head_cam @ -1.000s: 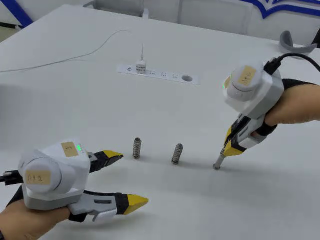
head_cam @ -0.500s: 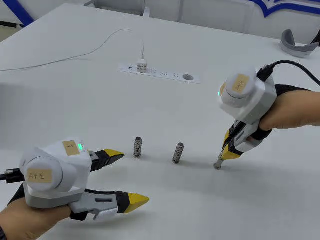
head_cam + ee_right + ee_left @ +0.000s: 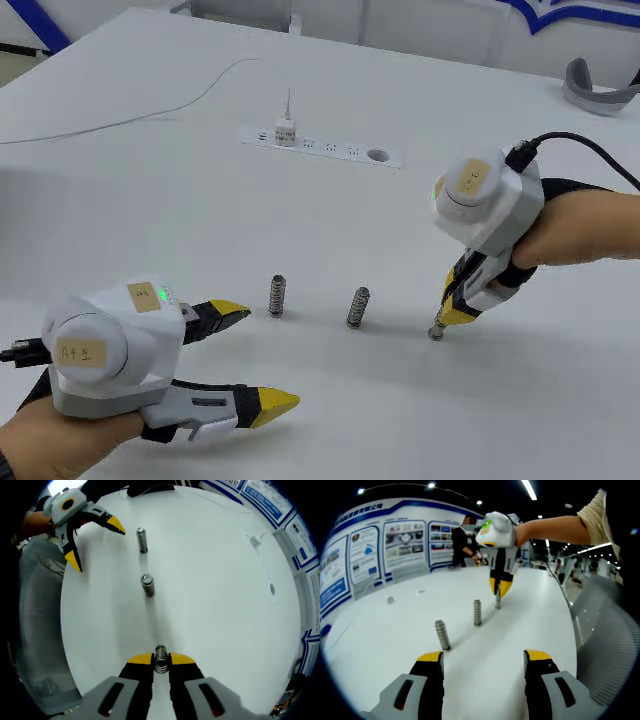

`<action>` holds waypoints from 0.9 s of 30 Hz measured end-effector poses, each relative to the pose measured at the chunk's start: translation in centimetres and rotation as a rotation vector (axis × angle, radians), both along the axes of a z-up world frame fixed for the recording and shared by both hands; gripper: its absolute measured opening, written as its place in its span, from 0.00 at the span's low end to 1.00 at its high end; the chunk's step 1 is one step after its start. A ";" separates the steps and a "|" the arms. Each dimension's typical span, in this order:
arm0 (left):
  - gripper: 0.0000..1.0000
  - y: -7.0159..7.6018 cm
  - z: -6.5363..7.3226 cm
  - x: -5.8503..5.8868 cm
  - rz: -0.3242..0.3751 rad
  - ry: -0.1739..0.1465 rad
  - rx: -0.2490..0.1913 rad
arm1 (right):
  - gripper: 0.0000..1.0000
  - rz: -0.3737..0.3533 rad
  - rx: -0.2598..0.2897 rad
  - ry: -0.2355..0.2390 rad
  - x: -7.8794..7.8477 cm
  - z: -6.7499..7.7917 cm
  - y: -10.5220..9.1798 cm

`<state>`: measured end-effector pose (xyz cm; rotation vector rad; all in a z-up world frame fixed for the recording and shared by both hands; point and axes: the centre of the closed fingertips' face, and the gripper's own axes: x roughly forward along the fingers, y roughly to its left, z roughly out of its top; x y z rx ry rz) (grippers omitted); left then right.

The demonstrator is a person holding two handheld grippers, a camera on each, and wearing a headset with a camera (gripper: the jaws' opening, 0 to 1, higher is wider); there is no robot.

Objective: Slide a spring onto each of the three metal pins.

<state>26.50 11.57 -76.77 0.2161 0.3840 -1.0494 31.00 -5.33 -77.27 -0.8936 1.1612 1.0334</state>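
Head view: my right hand reaches in from the right edge, wrist bent down, pointing the right gripper [image 3: 452,318] steeply at the flat white table [image 3: 150,200]. Its yellow tips sit just above the short metal pin [image 3: 437,330] right of centre. My left hand rests at the lower left, holding the left gripper [image 3: 262,355] level with its jaws spread wide and nothing between them.

Compared with a second ago, my right gripper has dropped lower and closer over the pin; my left has barely shifted.

To the left of that pin stand the middle spring-covered pin [image 3: 358,307] and the left spring-covered pin [image 3: 277,297].

The right gripper view shows what the tips hide from above: the small coiled metal spring [image 3: 160,662] clamped between my closed jaws.
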 end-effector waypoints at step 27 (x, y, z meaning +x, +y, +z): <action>0.66 0.0 -0.1 0.1 0.003 0.004 0.006 | 0.13 0.019 -0.012 0.004 1.0 -1.7 0.9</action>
